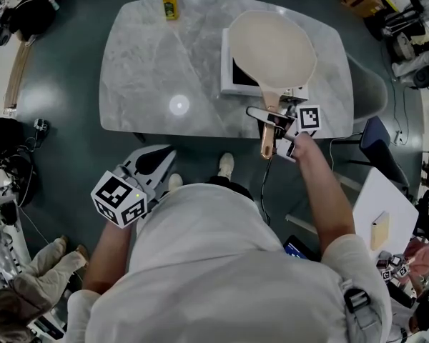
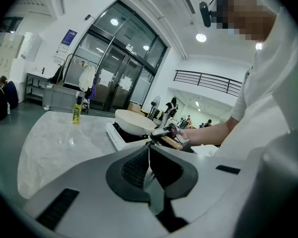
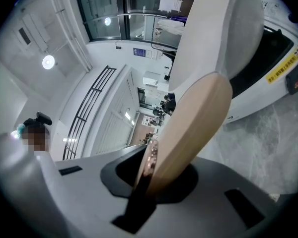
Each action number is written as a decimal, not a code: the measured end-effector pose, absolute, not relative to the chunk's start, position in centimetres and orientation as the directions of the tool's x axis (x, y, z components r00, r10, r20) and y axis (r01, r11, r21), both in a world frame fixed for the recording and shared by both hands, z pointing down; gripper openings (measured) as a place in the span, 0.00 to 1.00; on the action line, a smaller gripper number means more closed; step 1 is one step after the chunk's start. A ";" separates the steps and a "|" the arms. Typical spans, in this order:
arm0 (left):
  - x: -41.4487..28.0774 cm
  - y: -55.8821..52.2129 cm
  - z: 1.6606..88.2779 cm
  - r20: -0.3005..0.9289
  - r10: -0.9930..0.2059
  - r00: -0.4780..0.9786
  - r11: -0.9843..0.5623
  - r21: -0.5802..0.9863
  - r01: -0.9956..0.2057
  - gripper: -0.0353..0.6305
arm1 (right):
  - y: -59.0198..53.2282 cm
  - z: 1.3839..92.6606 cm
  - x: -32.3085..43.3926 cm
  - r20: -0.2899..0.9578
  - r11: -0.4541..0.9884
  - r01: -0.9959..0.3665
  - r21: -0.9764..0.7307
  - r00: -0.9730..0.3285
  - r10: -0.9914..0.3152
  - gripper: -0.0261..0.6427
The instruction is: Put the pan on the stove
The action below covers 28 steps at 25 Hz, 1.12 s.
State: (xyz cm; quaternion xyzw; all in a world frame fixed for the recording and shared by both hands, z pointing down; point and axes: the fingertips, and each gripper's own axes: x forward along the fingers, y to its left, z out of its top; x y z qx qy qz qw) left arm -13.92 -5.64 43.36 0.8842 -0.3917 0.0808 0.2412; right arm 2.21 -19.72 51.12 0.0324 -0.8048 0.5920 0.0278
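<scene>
Pan (image 1: pixel 272 48) lay over the stove (image 1: pixel 232 77) at the table's (image 1: pixel 157 70) right end, seemingly resting on it. The right gripper (image 1: pixel 273 123) clamped its wooden handle (image 1: pixel 267 143) narrowly, likely to steady the pan while seating it. The left gripper (image 1: pixel 157 161), jaws together and empty, hung by the person's body, unneeded.

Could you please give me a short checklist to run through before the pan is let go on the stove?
1. Grip: right gripper jaws clamped on the pan handle: ok.
2. Position: pan over the portable stove: ok.
3. Contact: pan resting fully on the stove: cannot tell.
4. Spare hand: left gripper shut, empty, clear of the pan: ok.
5. Surroundings: yellow bottle well apart from the stove: ok.
</scene>
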 end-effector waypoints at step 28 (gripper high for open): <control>-12.7 -5.7 43.1 0.320 -0.627 0.710 -0.605 0.374 -0.703 0.08 | -20.6 51.5 2.3 0.049 0.252 -0.061 -0.966 -0.997 -0.053 0.35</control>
